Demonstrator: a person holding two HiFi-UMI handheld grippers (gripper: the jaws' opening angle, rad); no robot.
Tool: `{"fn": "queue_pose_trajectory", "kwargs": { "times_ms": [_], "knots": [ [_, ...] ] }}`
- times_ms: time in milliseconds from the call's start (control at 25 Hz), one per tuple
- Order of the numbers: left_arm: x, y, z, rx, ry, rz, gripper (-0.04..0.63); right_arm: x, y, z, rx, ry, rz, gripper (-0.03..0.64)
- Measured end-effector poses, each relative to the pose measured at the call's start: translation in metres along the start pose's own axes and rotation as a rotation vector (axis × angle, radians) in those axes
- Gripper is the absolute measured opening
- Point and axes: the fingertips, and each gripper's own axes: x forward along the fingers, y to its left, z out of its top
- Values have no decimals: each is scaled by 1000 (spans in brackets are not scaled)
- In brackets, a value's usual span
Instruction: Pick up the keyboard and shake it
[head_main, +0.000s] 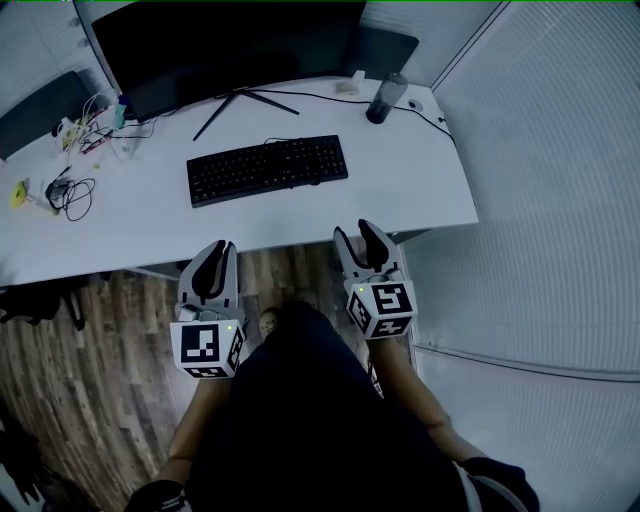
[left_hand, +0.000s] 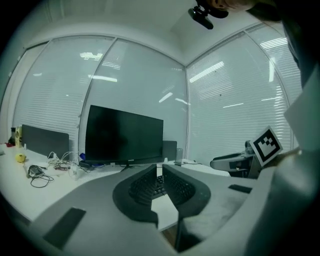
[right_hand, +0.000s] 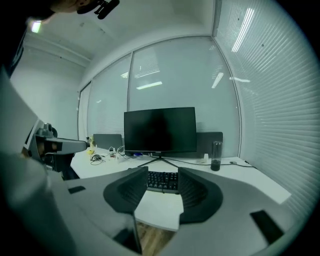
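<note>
Fingers of the left gripper (head_main: 213, 248) are clenched tip to tip on nothing, and those of the right gripper (head_main: 355, 230) stand released, with an empty gap between them. In the head view both grippers are held just off the near edge of the white table (head_main: 410, 185), over a wooden floor (head_main: 90, 350), the left one at the person's left knee and the right one at the right. The black keyboard (head_main: 267, 169) lies flat near the middle of the table, well apart from both grippers and touched by neither. Behind it stands a dark monitor (head_main: 230, 40) on a splayed foot. A dark tumbler (head_main: 385, 97) stands at the far right, and a tangle of cables (head_main: 70, 190) lies at the far left, with a small yellow thing (head_main: 20, 192) beside it.

In the left gripper view the two fingers (left_hand: 137, 187) meet at their tips. Only a narrow slit lower down shows a strip of the keyboard and the table edge beyond. The monitor rises behind them, and the right gripper's marker cube (left_hand: 265, 144) shows at the right.

In the right gripper view the fingers (right_hand: 197, 192) are parted, and the keyboard shows through the gap, lying farther off on the table under the monitor. The tumbler stands to its right, and the left gripper shows at the far left edge.
</note>
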Motion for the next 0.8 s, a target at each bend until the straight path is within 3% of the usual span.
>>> {"fn": "queue_pose_trajectory", "kwargs": {
  "times_ms": [400, 800],
  "knots": [
    [49, 48, -27, -26, 80, 43, 32, 79, -36, -23, 6, 100, 17, 198],
    [132, 115, -54, -33, 222, 142, 32, 185, -111, -58, -14, 299, 60, 224]
  ]
}}
